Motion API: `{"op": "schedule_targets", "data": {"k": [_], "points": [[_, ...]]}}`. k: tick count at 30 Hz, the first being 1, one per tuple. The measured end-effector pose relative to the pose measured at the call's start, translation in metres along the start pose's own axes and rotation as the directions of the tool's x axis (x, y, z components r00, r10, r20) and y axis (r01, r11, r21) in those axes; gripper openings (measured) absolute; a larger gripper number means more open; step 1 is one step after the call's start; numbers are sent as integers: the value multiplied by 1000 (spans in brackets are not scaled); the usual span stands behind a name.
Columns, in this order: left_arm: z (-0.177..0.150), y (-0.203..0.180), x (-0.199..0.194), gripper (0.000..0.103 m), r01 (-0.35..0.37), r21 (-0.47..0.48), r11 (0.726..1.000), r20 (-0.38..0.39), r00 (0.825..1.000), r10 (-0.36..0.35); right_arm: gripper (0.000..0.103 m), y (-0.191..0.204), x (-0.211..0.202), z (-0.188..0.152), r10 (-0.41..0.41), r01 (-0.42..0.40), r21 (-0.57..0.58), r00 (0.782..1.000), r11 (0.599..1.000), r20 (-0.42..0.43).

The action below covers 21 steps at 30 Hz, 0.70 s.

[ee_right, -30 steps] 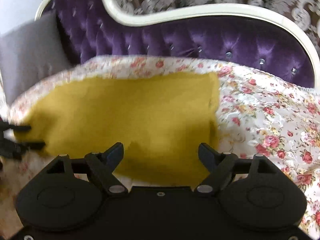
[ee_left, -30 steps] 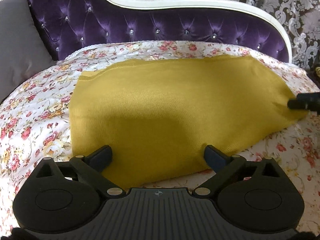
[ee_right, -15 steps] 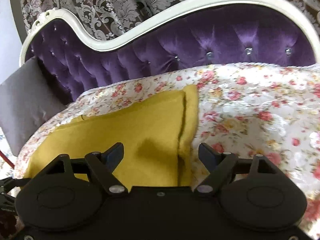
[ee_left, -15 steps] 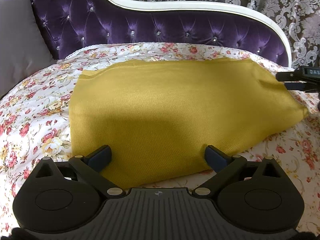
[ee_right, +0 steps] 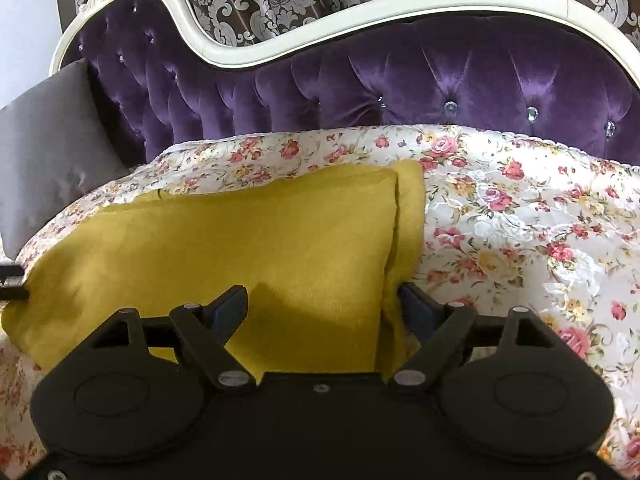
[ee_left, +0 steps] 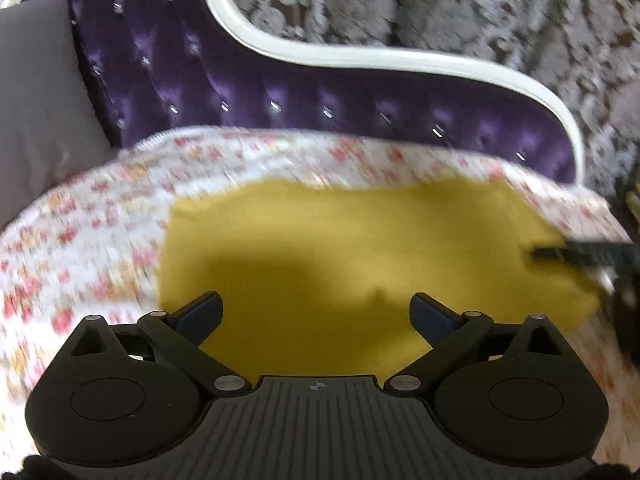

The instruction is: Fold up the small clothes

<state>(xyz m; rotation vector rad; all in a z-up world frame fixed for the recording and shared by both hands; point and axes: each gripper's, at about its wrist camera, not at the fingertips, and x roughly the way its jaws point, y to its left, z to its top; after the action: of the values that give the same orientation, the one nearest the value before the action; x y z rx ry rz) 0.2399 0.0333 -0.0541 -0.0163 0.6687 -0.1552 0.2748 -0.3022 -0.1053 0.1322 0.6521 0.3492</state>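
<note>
A mustard-yellow knit garment (ee_left: pixel 340 248) lies folded flat on the floral bedspread (ee_left: pixel 80 240). My left gripper (ee_left: pixel 316 304) hovers open over its near edge with nothing between the fingers; this view is blurred. In the right wrist view the garment (ee_right: pixel 260 248) fills the left half, with a folded layer edge running along its right end. My right gripper (ee_right: pixel 322 294) stands wide open over that end, its right finger beside the cloth edge and not pressing on it. Each gripper shows in the other's view: the right gripper (ee_left: pixel 580 254), the left gripper (ee_right: pixel 12 280).
A purple tufted headboard (ee_right: pixel 400 80) with a white frame rises behind the bed. A grey pillow (ee_right: pixel 48 140) leans at the left. Bare floral bedspread (ee_right: pixel 520 220) spreads to the right of the garment. Patterned curtains hang behind.
The left wrist view has risen and pulled back, so the garment looks smaller and blurred. The right gripper has shifted to the garment's right end, now framing the folded edge.
</note>
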Motion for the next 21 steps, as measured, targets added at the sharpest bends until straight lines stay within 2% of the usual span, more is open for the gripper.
{"op": "schedule_targets", "data": {"k": [3, 5, 7, 8, 9, 11, 13, 17, 21], "points": [[21, 13, 26, 101, -78, -1, 997, 5, 997, 78, 84, -2, 1, 1, 9, -9, -8, 1000, 1000, -4], [27, 25, 50, 101, -140, 7, 990, -29, 990, 141, 84, -1, 2, 0, 11, -11, -22, 1000, 1000, -5], [28, 37, 76, 103, -204, 33, 978, -100, 973, 207, 85, 0, 2, -1, 9, -9, -34, 1000, 999, -6], [26, 45, 85, 103, -199, 29, 980, -126, 972, 201, 85, 1, 2, -1, 8, -8, -40, 1000, 999, -7], [27, 52, 88, 103, -176, -12, 984, -130, 976, 173, 85, 1, 3, -1, 8, -8, -44, 1000, 999, -7], [35, 57, 84, 102, -176, -75, 981, -160, 974, 163, 86, 3, 4, -1, 1, -1, -56, 1000, 998, -8], [45, 45, 72, 101, -191, -46, 980, -126, 975, 184, 88, 4, 4, -2, -1, 1, -67, 1000, 998, -7], [64, 9, 57, 101, -70, -28, 997, -65, 996, 68, 88, 4, 4, -3, 4, -4, -66, 1000, 998, -3], [74, -28, 77, 101, 18, 2, 1000, -93, 996, -18, 88, -1, 2, -3, 24, -24, -43, 1000, 999, 5]]}}
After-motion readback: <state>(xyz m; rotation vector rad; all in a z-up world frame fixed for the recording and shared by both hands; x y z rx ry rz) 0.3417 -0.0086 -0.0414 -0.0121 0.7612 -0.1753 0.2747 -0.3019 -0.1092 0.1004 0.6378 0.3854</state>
